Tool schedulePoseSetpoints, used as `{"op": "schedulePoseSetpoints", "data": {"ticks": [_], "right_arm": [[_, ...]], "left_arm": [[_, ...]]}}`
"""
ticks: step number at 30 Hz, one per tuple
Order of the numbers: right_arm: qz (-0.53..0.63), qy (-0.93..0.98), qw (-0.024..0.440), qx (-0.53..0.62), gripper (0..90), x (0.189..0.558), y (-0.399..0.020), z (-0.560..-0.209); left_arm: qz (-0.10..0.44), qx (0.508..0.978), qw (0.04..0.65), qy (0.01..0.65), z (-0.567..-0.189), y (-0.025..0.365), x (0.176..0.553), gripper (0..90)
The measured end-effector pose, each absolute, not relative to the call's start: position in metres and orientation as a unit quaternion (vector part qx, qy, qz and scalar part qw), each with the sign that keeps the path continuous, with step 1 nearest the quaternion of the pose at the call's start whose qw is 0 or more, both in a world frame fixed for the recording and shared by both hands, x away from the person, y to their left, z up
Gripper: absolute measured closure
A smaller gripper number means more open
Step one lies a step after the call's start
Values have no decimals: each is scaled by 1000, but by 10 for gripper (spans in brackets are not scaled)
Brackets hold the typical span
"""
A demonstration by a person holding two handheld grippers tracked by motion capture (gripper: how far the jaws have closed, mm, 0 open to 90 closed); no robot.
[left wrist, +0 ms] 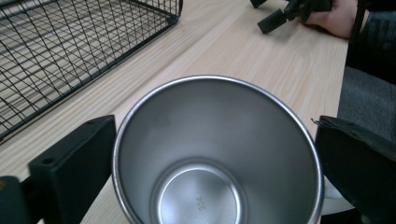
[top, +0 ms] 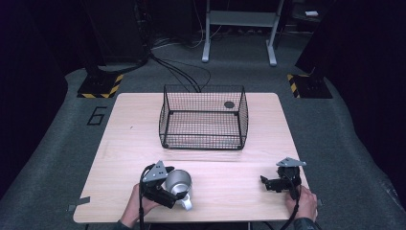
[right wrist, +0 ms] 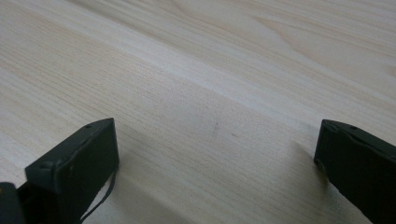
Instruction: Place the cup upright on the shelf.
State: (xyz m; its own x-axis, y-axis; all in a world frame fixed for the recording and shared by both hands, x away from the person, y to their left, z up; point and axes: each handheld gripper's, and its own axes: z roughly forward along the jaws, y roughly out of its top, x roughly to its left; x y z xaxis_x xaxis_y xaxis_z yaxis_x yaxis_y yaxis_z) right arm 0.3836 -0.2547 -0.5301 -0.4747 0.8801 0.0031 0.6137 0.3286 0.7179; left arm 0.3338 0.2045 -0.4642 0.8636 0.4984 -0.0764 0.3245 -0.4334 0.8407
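Observation:
A steel mug (top: pixel 178 181) with a white handle stands near the table's front edge, left of centre. My left gripper (top: pixel 171 190) is open, and its jaws stand on either side of the mug's rim, close against it. In the left gripper view I look down into the bare inside of the mug (left wrist: pixel 205 154) between the two jaws of the left gripper (left wrist: pixel 217 140). My right gripper (top: pixel 266 182) rests low at the front right, open, with nothing between its jaws. In the right gripper view only bare wood lies within the right gripper (right wrist: pixel 217 154).
A black wire basket (top: pixel 203 122) stands at the middle back of the wooden table (top: pixel 230 167), with a small dark disc (top: pixel 229 104) on its far wall. The basket's corner (left wrist: pixel 93 51) lies beyond the mug. The other gripper (left wrist: pixel 280 14) and a hand (left wrist: pixel 334 18) show at top right.

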Motion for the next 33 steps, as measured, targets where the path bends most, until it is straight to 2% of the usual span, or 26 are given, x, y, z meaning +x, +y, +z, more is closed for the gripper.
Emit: {"op": "schedulePoseSetpoints", "data": {"ticks": [33], "right_arm": [[334,791,198,472,0,384,-255,-530]], "left_arm": [[108,826,486,266,-468,203,333,35]]}}
